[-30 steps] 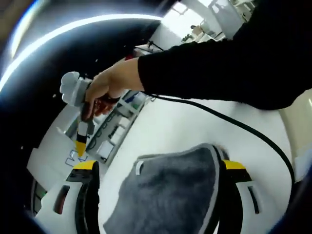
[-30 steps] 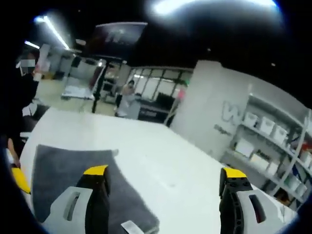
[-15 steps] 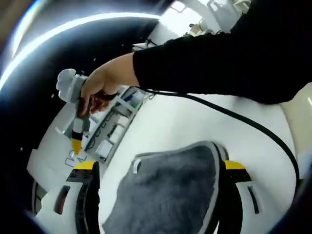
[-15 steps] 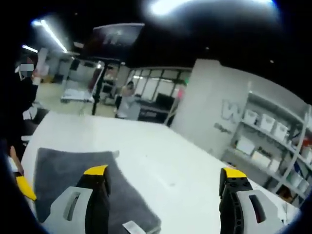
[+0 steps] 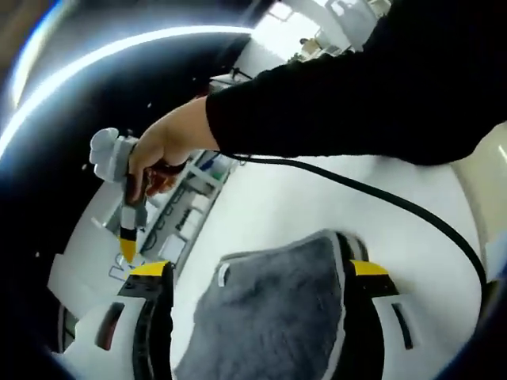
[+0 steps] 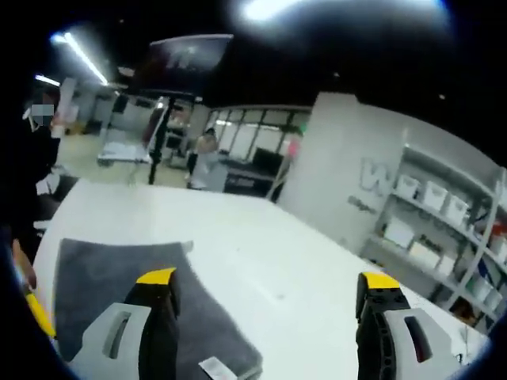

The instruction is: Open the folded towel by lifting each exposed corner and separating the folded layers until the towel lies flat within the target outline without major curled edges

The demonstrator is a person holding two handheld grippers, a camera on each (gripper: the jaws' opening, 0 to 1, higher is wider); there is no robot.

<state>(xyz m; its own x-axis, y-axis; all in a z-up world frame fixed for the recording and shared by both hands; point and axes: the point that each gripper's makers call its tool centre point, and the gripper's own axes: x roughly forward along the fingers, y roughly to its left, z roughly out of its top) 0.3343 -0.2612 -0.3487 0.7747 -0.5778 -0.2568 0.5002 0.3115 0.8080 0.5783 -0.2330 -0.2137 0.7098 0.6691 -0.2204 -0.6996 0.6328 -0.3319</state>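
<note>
Grey towel (image 5: 273,313) lies folded on the white desk (image 5: 269,206), between the left gripper (image 5: 257,273) fingers, which stand apart, nothing held. Right gripper (image 6: 269,281) fingers also apart over the desk, towel (image 6: 103,273) under its left finger. Black cable (image 5: 380,202) crosses the desk under a black sleeve (image 5: 356,87)
</note>
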